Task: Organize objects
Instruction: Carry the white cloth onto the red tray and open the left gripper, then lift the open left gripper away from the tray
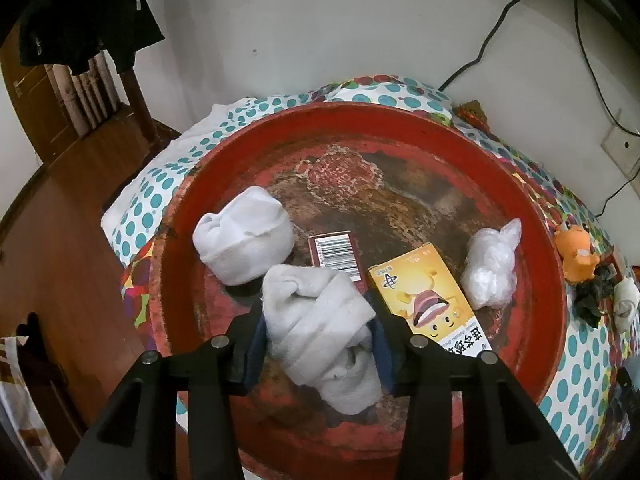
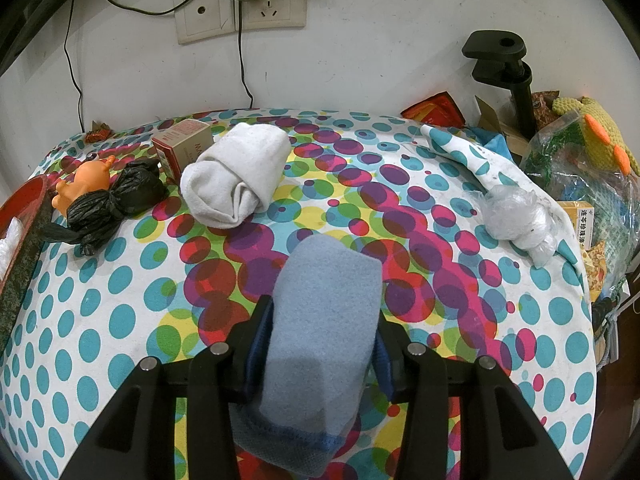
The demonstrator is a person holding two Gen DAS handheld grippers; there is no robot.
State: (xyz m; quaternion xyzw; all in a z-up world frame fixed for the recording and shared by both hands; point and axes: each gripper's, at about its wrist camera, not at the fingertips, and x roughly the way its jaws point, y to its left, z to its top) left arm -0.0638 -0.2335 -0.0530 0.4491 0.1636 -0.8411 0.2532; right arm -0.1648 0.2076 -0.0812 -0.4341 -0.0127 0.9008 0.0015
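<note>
Roughly halfway, I'd say — left gripper (image 1: 318,344) clamped on white sock roll (image 1: 320,328) over red tray (image 1: 420,128) already holding several items, right gripper (image 2: 320,344) pinching blue cloth (image 2: 320,340) above dotted tablecloth (image 2: 120,280) — more left out.

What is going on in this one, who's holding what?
A person is sorting small items into a red tray on a polka-dot tablecloth. The left gripper has its jaws closed on a rolled white sock over the tray, which already holds another white sock roll, two boxes and a crumpled clear bag. The right gripper clamps a folded blue cloth above the tablecloth.
</note>
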